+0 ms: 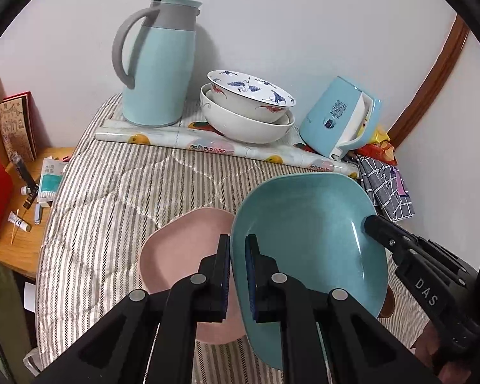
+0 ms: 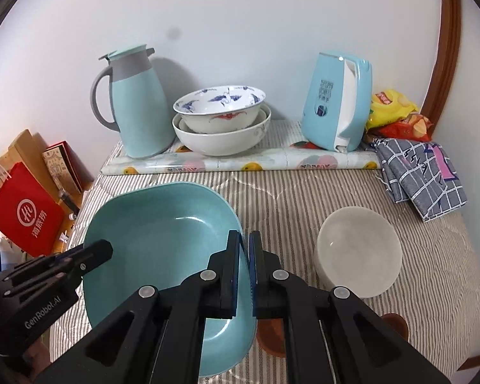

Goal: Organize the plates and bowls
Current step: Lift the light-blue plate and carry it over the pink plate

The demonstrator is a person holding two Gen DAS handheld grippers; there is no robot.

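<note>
A teal square plate (image 1: pixel 307 240) is held by both grippers above the striped cloth. My left gripper (image 1: pixel 238 275) is shut on its left rim. My right gripper (image 2: pixel 244 272) is shut on its right rim; the plate also shows in the right wrist view (image 2: pixel 163 240). A pink plate (image 1: pixel 176 256) lies on the cloth below and left of the teal plate, partly hidden by it. A white bowl (image 2: pixel 358 256) stands right of my right gripper. Two stacked patterned bowls (image 1: pixel 249 105) sit at the back by the wall, also in the right wrist view (image 2: pixel 220 118).
A teal thermos jug (image 1: pixel 156 64) and a teal kettle (image 1: pixel 339 118) stand at the back on a rolled mat (image 1: pixel 224 147). A checked cloth (image 2: pixel 422 176) and snack bags (image 2: pixel 396 112) lie at the back right. A wooden side table (image 1: pixel 25 217) with small items is at the left.
</note>
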